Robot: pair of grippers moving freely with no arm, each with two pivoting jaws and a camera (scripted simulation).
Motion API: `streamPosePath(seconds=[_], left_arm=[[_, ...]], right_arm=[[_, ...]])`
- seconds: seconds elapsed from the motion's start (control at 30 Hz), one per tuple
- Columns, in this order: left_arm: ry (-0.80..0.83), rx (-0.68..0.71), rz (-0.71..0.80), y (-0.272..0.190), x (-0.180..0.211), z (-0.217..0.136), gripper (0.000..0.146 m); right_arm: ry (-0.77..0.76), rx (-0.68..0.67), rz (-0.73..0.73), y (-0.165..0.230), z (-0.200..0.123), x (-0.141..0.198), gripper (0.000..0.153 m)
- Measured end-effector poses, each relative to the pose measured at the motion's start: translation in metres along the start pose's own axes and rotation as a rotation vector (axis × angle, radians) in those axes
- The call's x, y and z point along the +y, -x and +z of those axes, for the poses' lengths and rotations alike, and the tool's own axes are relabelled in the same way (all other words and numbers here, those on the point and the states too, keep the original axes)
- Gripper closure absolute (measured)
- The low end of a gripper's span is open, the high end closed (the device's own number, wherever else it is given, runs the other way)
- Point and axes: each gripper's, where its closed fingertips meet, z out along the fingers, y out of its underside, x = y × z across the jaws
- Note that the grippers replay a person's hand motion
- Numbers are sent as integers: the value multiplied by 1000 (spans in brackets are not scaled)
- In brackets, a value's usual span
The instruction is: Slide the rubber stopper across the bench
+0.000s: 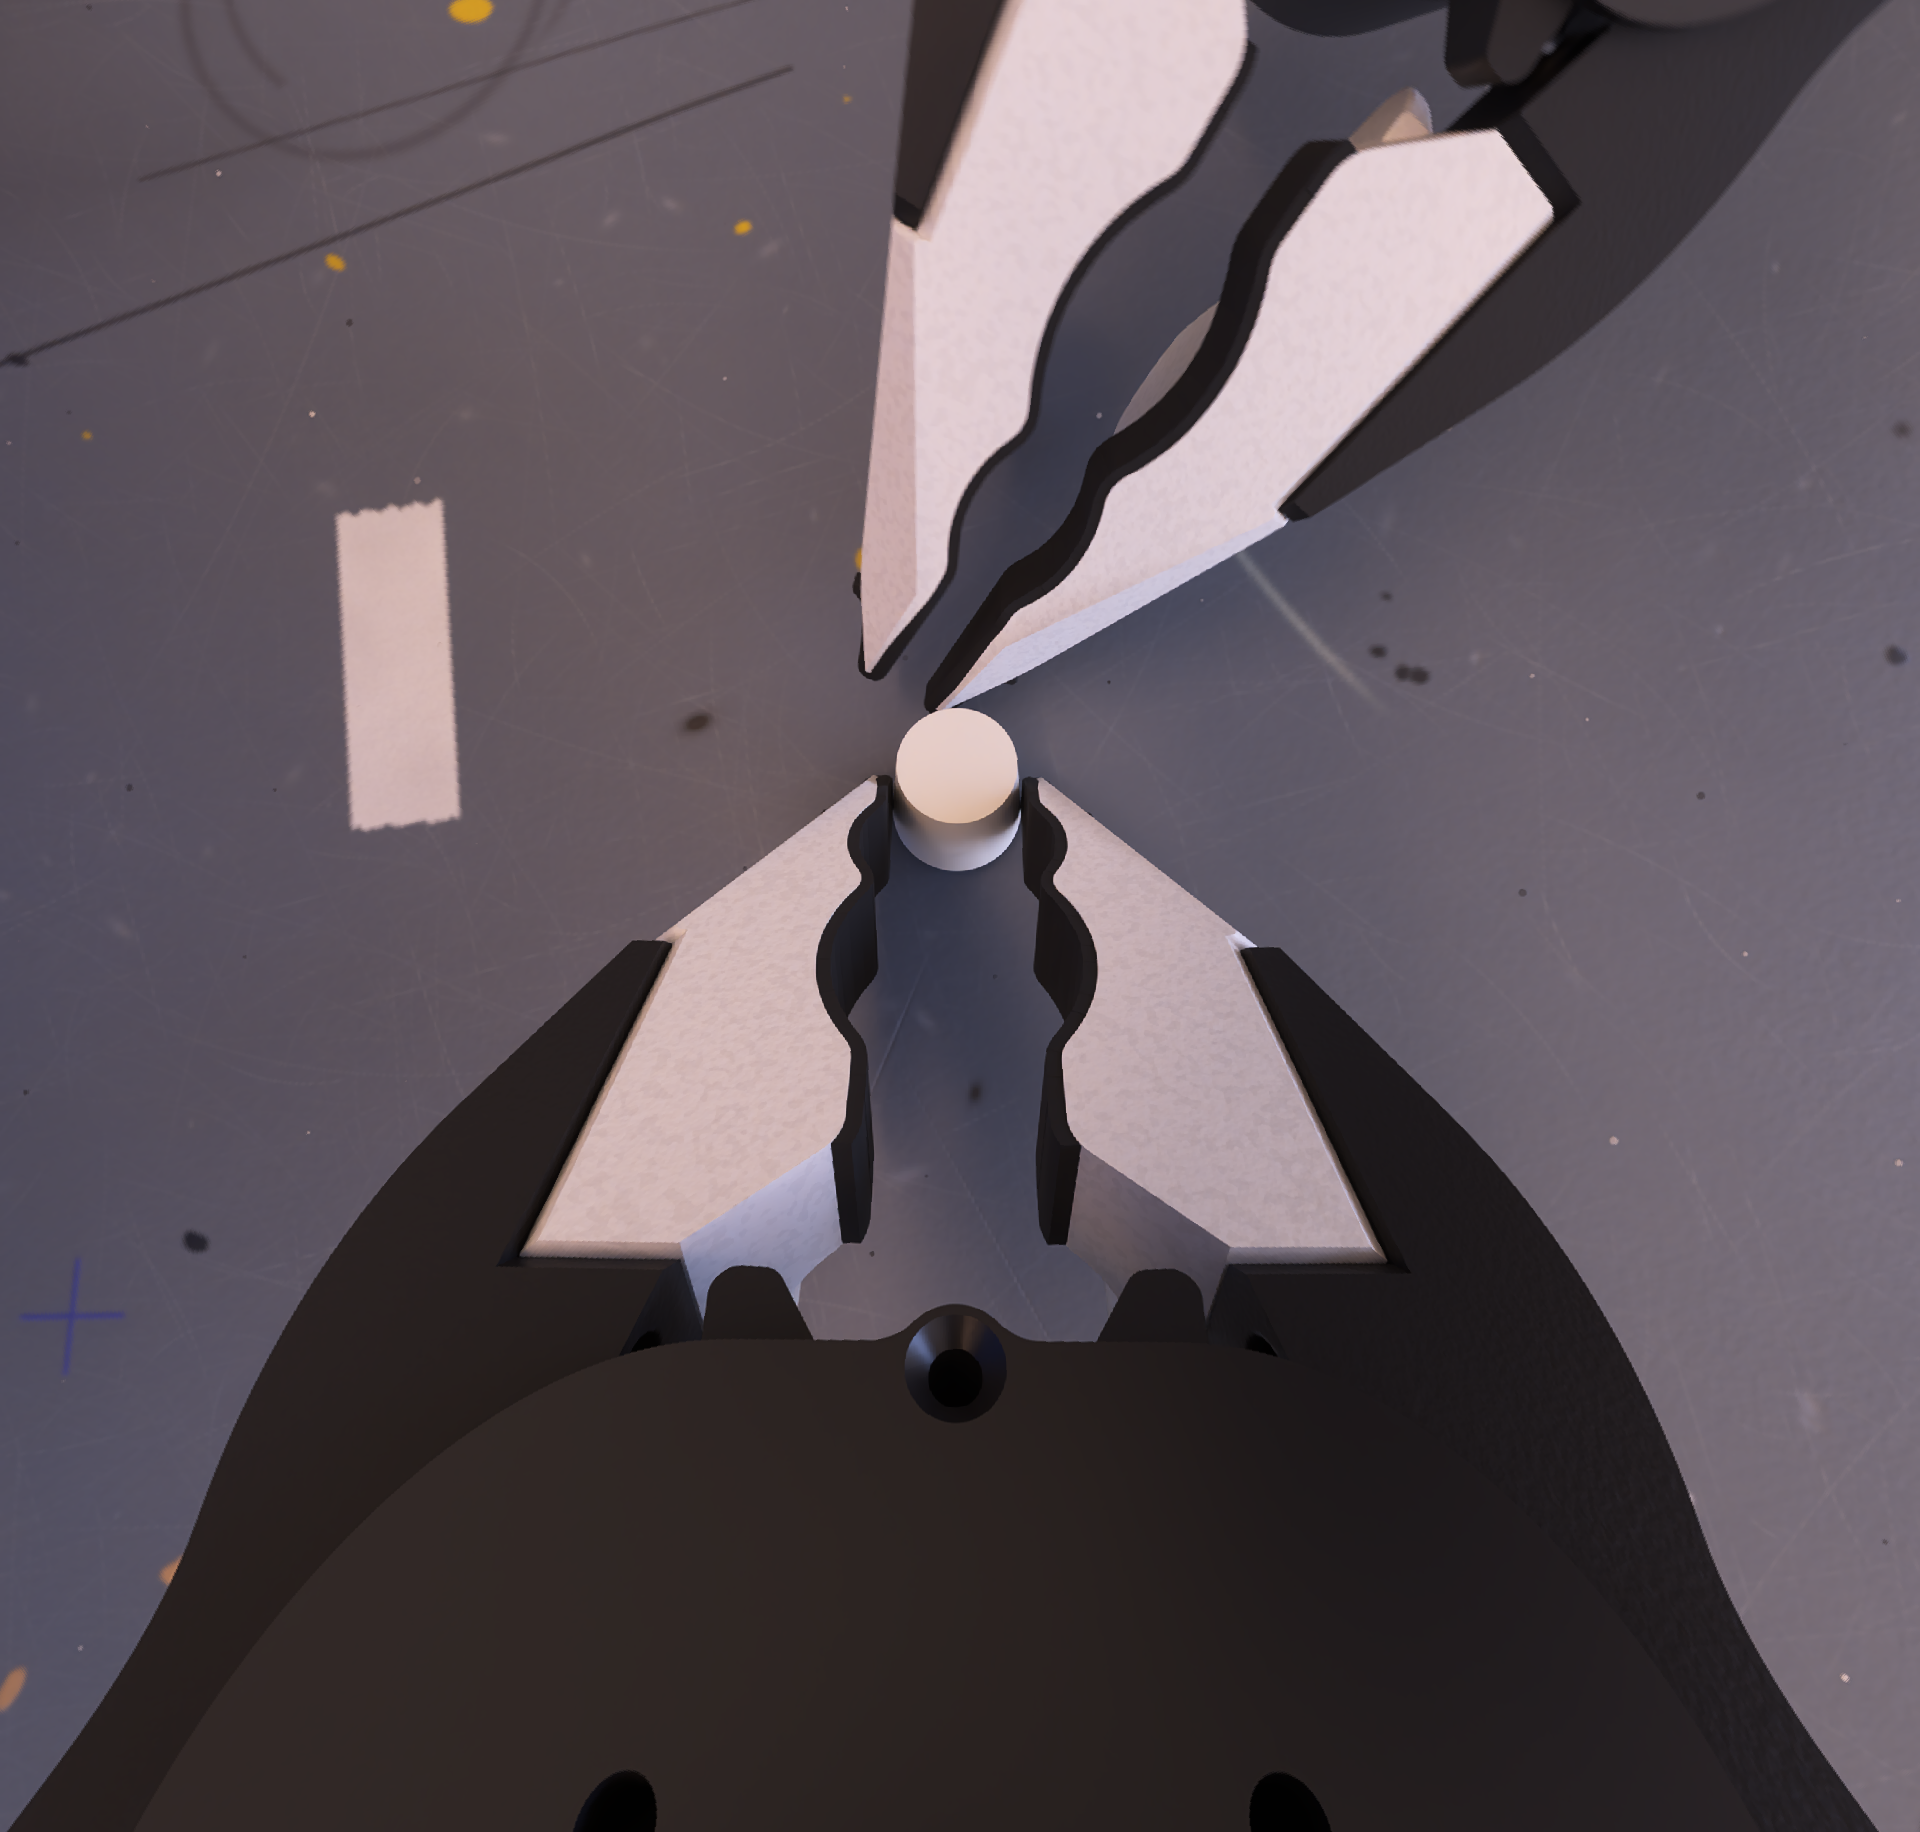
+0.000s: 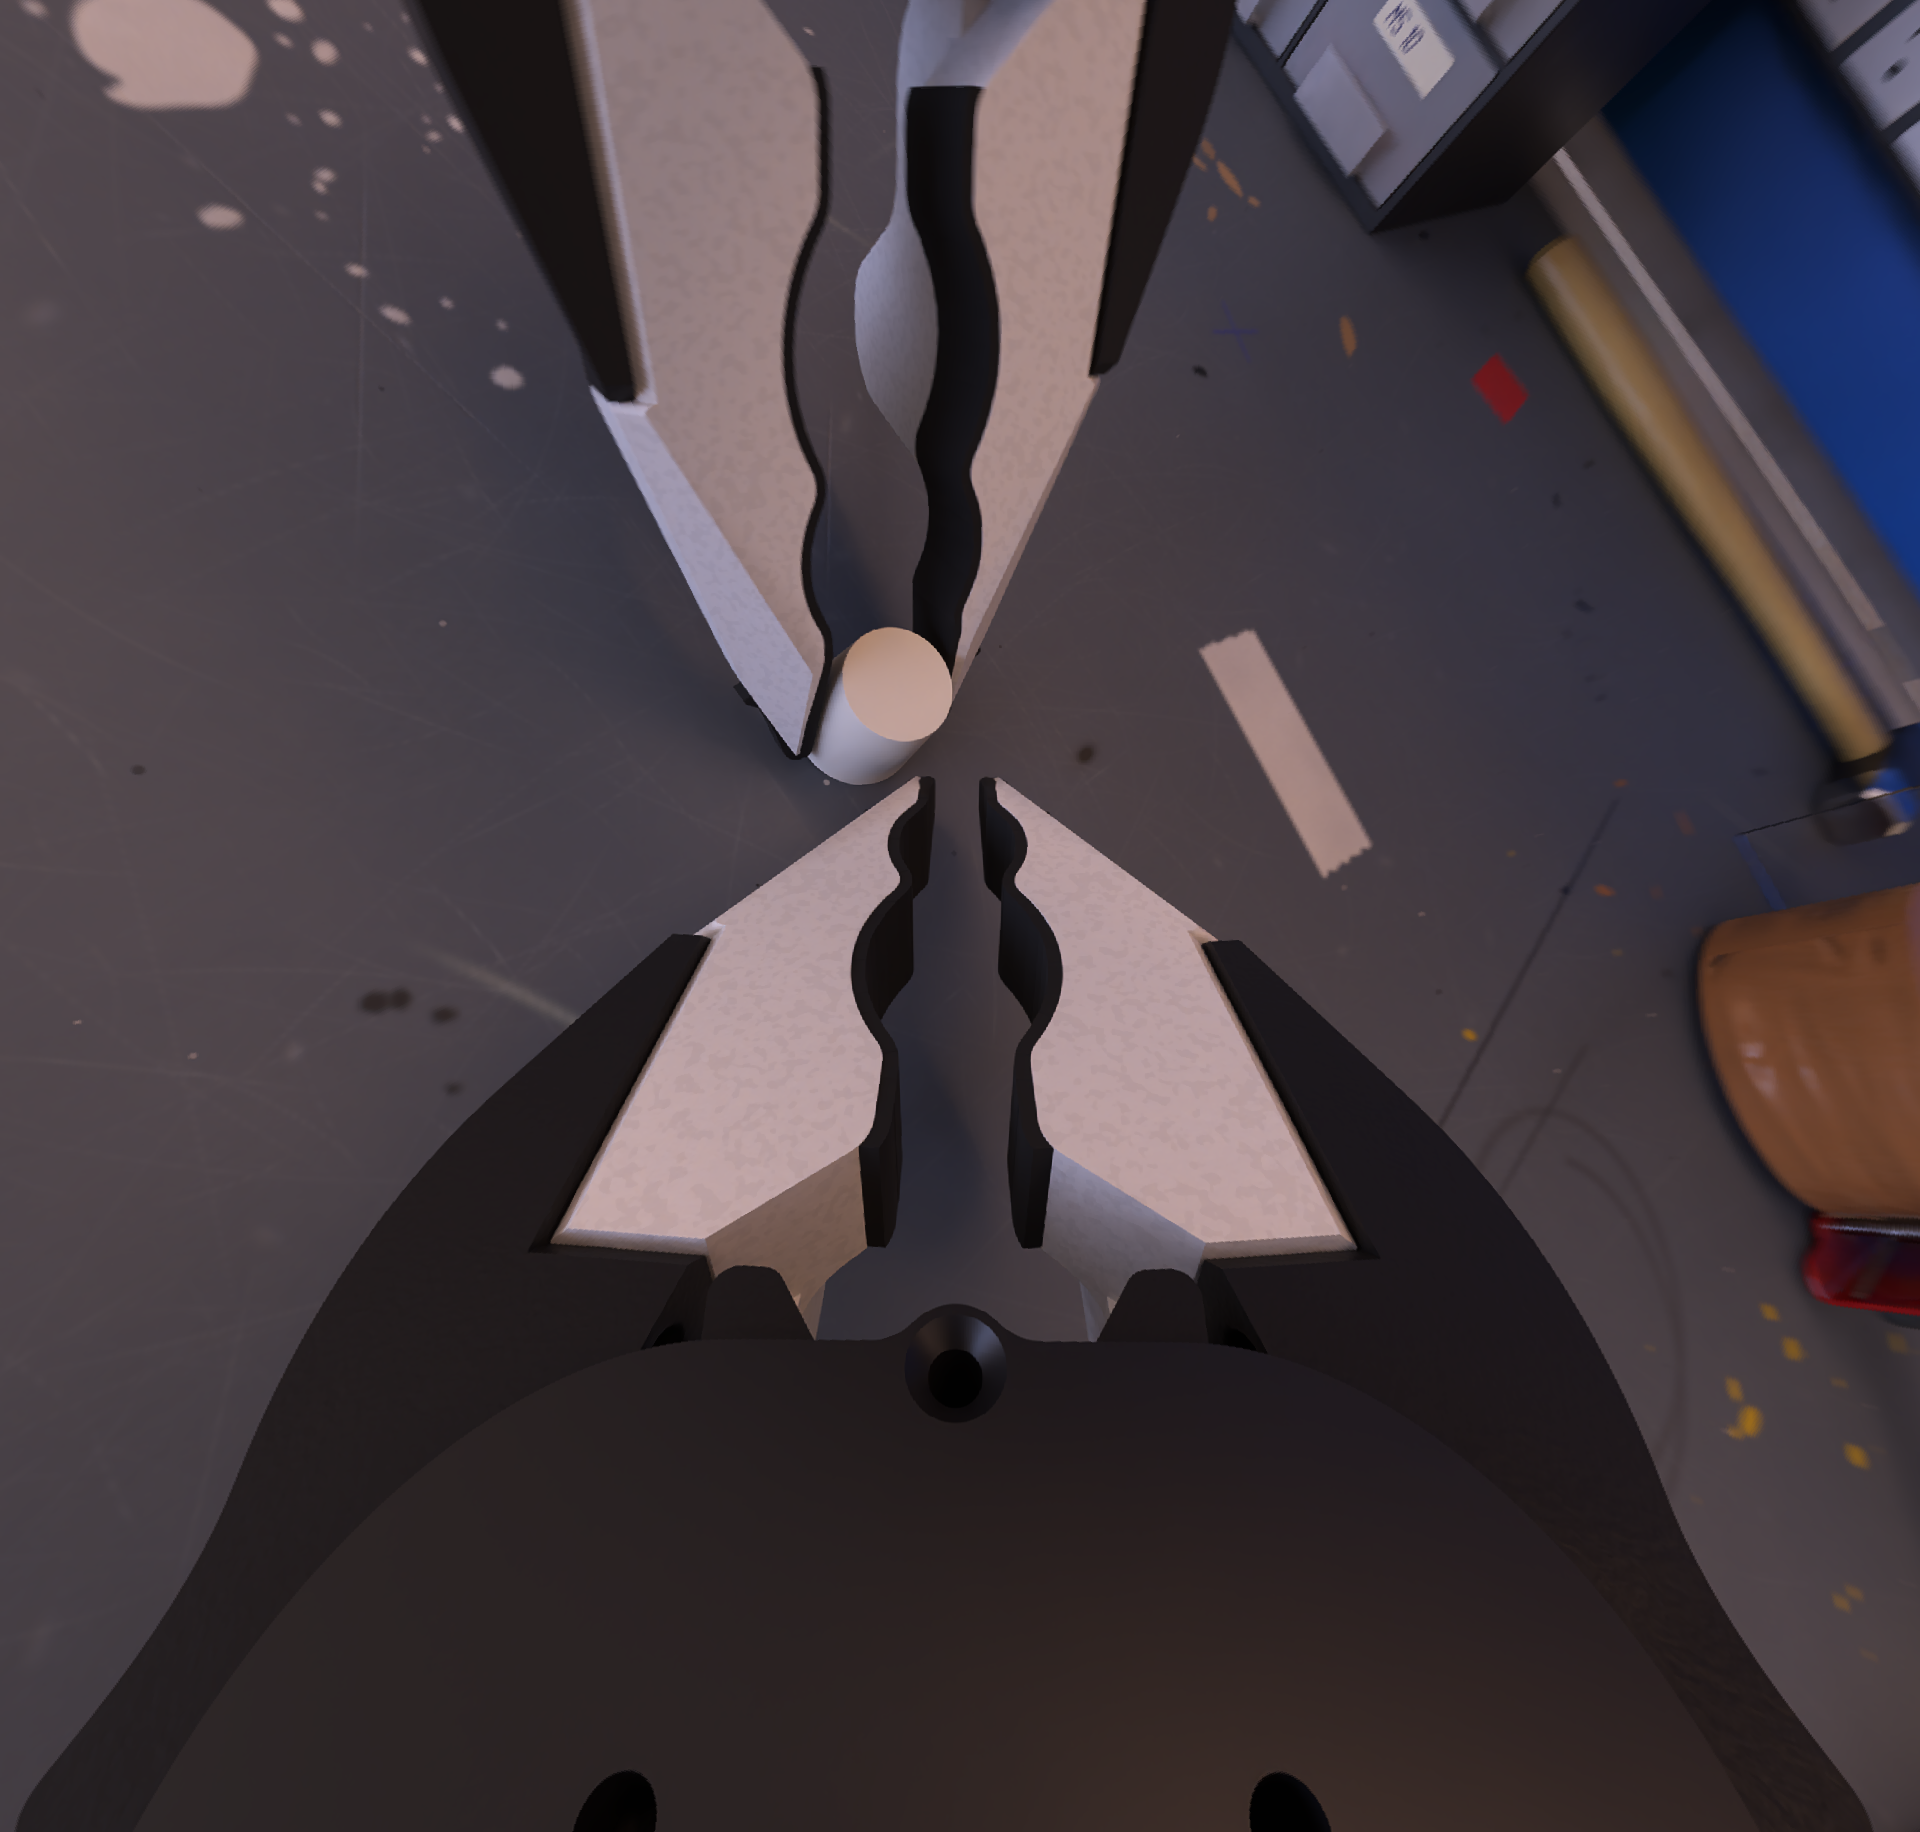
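Two hand-held grippers meet at the rubber stopper [image 1: 956, 780], upright on the worktop [image 1: 1558, 951]. Left hand-held gripper [image 1: 956, 795] clasps it at the tips; right hand-held gripper [image 2: 957, 790] nearly closed, empty. Sliding seems still ahead.

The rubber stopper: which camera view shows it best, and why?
The right wrist view: the stopper shows its round top and side wall. In the left wrist view the stopper sits between the left gripper fingertips, which hide its sides.
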Motion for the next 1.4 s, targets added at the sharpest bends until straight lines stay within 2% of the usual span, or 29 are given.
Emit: streamPosePath(seconds=[0.33,0.5,0.83,0.93,1.0,1.2,1.3,1.4], left_arm=[[-6,-4,0,0,-2,2,121],[-8,-4,-2,0,-3,2,121],[-11,-3,-7,0,-3,3,121],[-18,-3,-13,0,-3,3,121],[-19,-1,-14,0,-3,3,121],[-24,-1,-19,0,-3,3,121],[-26,-2,-19,0,-3,3,121],[-23,-3,-17,0,-4,3,121]], right_arm=[[-12,-151,154,-4,-2,4,138],[-16,-170,199,-8,-2,4,138],[38,-127,162,-9,5,10,145],[-5,-160,220,-11,0,6,140],[6,-168,192,-7,1,7,138],[18,-239,151,6,-4,9,146],[4,-265,210,2,-5,8,135],[3,-257,219,0,-3,7,133]])
